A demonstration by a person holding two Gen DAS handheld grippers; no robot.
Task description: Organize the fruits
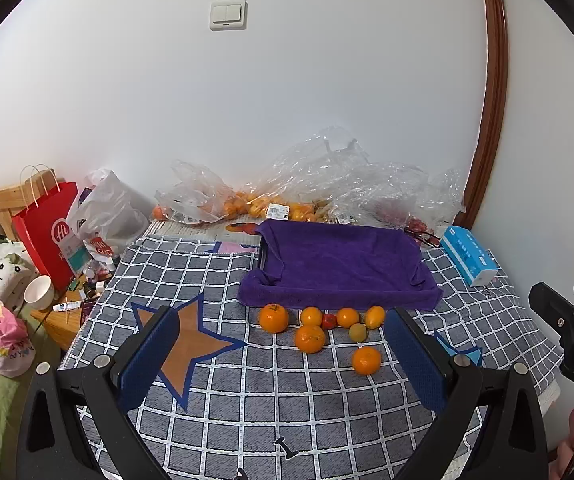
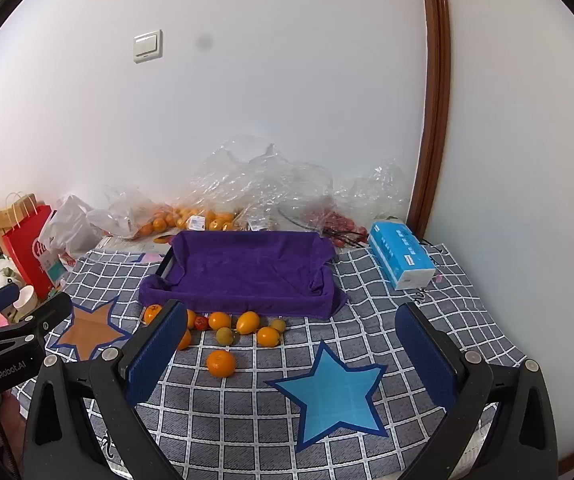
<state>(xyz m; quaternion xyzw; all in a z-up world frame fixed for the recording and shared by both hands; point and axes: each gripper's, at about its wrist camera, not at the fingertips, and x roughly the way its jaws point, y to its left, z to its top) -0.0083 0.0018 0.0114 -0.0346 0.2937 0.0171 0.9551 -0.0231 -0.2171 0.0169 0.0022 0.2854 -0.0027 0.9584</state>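
A: Hand-held gripper on the left (image 1: 283, 364) first: its jaws are spread wide with nothing between them, hanging low over the checked cloth (image 1: 247, 408). Why so wide, would you say?

B: Likely so either pad can pass round a fruit. Straight ahead of it lie the fruits (image 1: 319, 330) in a loose cluster, and the nearest orange (image 1: 366, 360) sits just inside its right finger (image 1: 415, 360). Beyond the cluster is the tray (image 1: 339, 266), lined with a purple towel, I'd guess to cushion whatever goes in. Nothing lies in it yet.

A: And off to its right?

B: The other tool's edge, with a tissue pack (image 1: 471, 255) further ahead.

A: Now the right view.

B: That right hand-held gripper (image 2: 291, 360) is also spread and empty. The fruits (image 2: 243, 326) lie ahead and to its left, partly hidden behind its left finger (image 2: 155, 356); one orange (image 2: 221, 363) sits apart, nearest to it. The tray (image 2: 247, 268) is straight ahead, touching or nearly touching the back row of fruit; I can't tell which.

A: So the fruit was put right beside the tray for short carries?

B: That's my reading. Bags (image 2: 191, 216) of more fruit sit against the wall, beyond the tray.
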